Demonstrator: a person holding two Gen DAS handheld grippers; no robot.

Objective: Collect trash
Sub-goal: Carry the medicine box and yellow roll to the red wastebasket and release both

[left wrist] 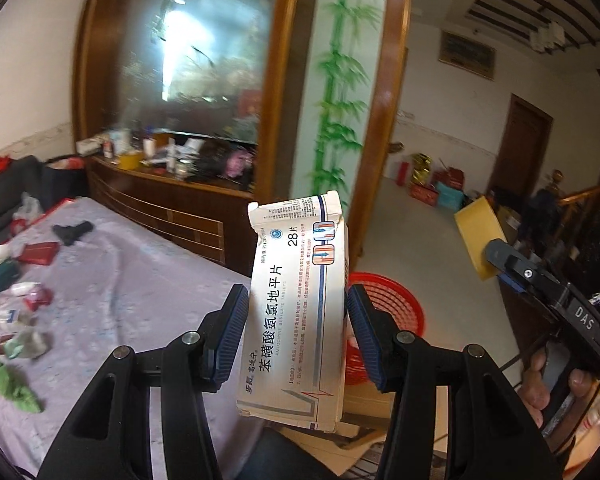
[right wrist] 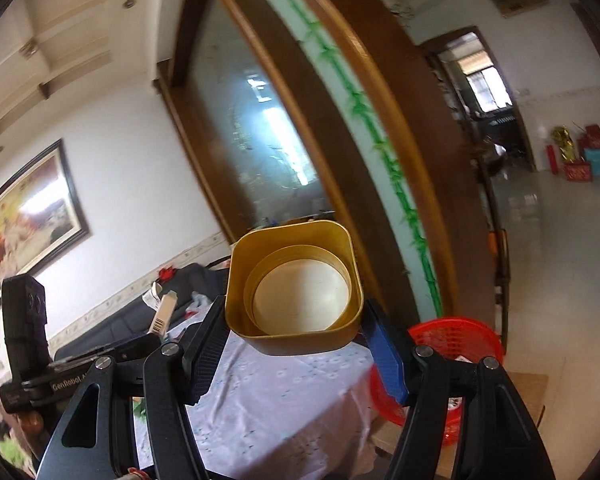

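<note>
Trash was mid-transfer: the left gripper (left wrist: 298, 320) had its jaws partly closed on a white medicine box (left wrist: 298, 312), held upright at the centre of its frame, and the right gripper (right wrist: 294, 340) clamped a gold square tin (right wrist: 294, 284), jaws fairly wide. Neither item had yet reached the red basket (left wrist: 396, 304), which sat low and right of centre, just past the table edge. Judging by this, much remained: only the left view showed the scattered litter (left wrist: 24, 312) on the purple tablecloth (left wrist: 132, 292) at lower left. The right view alone showed something already lying inside the basket.
</note>
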